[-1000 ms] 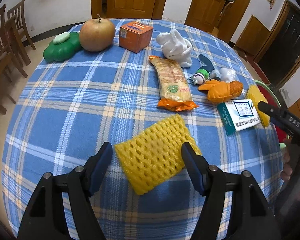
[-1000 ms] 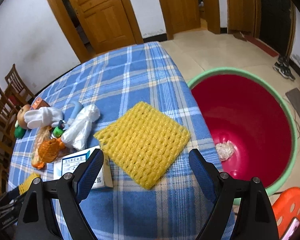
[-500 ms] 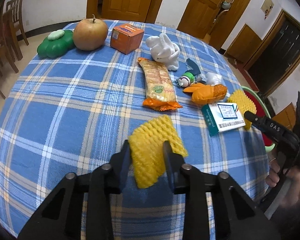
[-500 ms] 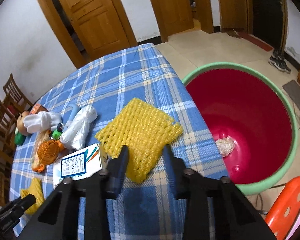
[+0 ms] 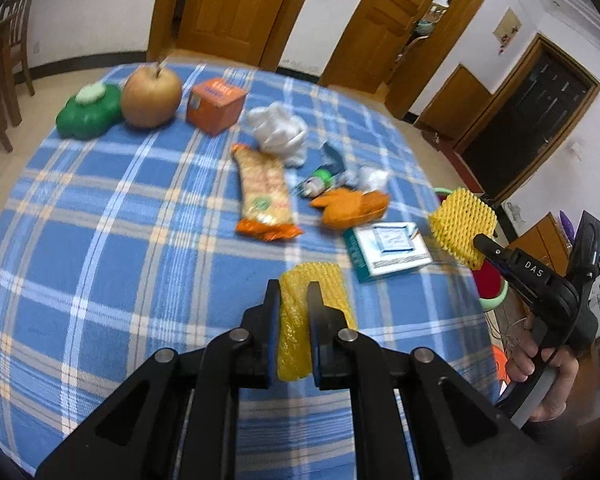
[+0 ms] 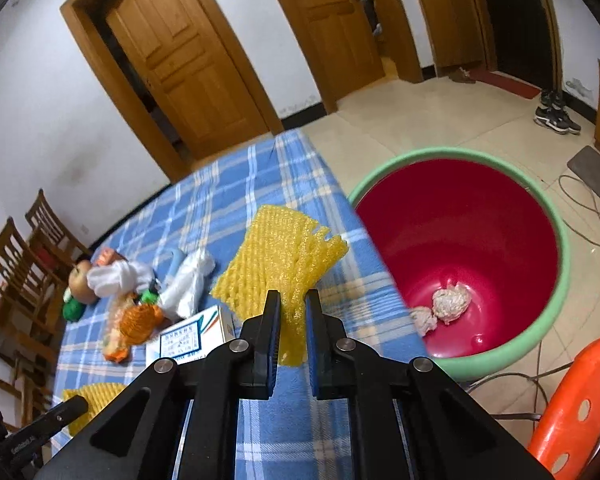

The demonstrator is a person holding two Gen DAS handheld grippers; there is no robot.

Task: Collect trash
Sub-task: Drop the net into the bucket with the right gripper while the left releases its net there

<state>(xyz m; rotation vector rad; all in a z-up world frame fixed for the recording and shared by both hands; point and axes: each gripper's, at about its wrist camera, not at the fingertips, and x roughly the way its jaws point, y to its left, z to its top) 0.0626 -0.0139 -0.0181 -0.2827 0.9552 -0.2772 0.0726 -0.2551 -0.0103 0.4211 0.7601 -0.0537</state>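
My left gripper point(image 5: 293, 289) is shut on a yellow foam net point(image 5: 326, 286) and holds it lifted above the blue checked tablecloth point(image 5: 112, 240). My right gripper point(image 6: 293, 298) is shut on a second yellow foam net point(image 6: 278, 254), raised near the table's edge; it also shows in the left wrist view point(image 5: 462, 222). A red bin with a green rim point(image 6: 460, 232) stands on the floor to the right of the table, with crumpled paper point(image 6: 450, 302) in it.
On the table lie a snack packet point(image 5: 266, 192), a white box point(image 5: 388, 250), an orange toy point(image 5: 350, 206), a white plush toy point(image 5: 278, 130), an orange carton point(image 5: 216, 106), an apple point(image 5: 151, 94) and a green toy point(image 5: 88, 110). An orange stool point(image 6: 580, 400) stands by the bin.
Both grippers have closed on their yellow foam nets and lifted them off the cloth. The right net has swung nearer the bin.
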